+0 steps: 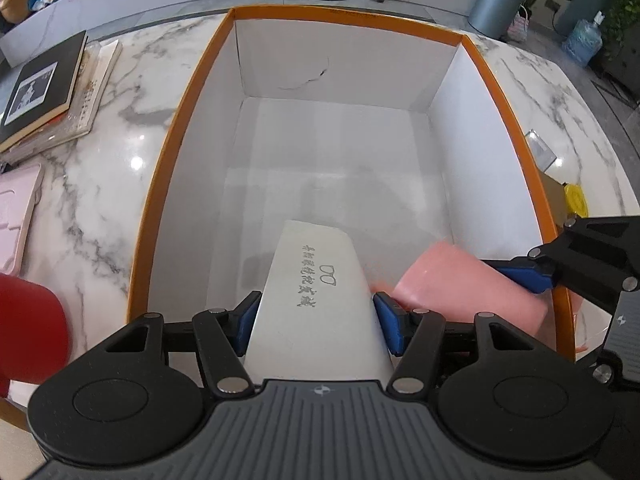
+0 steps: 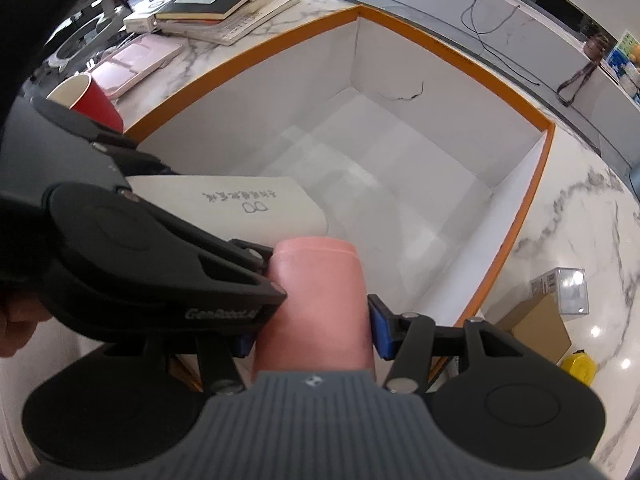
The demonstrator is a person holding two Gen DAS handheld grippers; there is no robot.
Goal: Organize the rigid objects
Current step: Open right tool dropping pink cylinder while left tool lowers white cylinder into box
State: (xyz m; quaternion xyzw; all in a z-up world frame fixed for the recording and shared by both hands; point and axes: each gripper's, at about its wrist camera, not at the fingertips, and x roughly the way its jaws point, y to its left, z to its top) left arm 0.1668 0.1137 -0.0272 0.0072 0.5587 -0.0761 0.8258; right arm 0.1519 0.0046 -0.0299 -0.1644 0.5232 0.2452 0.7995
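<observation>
1. My left claw (image 1: 316, 320) clamps a white glasses case (image 1: 316, 292) with grey lettering, its blue pads pressed on both sides, held over the near end of the box.
2. My right claw (image 2: 312, 326) grips a pink cylinder (image 2: 316, 300), just beside the case.
3. Both hang inside an open orange-rimmed box (image 1: 404, 20) with white walls and a bare white floor.
4. The box sits on a glossy white marble desk (image 1: 100, 184) with grey veins.
5. On the desk: a red cup (image 2: 94, 100), a pink flat case (image 2: 136, 62), stacked books (image 2: 224, 0), a brown carton (image 2: 536, 328).
6. Beyond, a grey ledge carries a black cable (image 2: 480, 20); a metal bin (image 1: 498, 4) and plants stand behind.
</observation>
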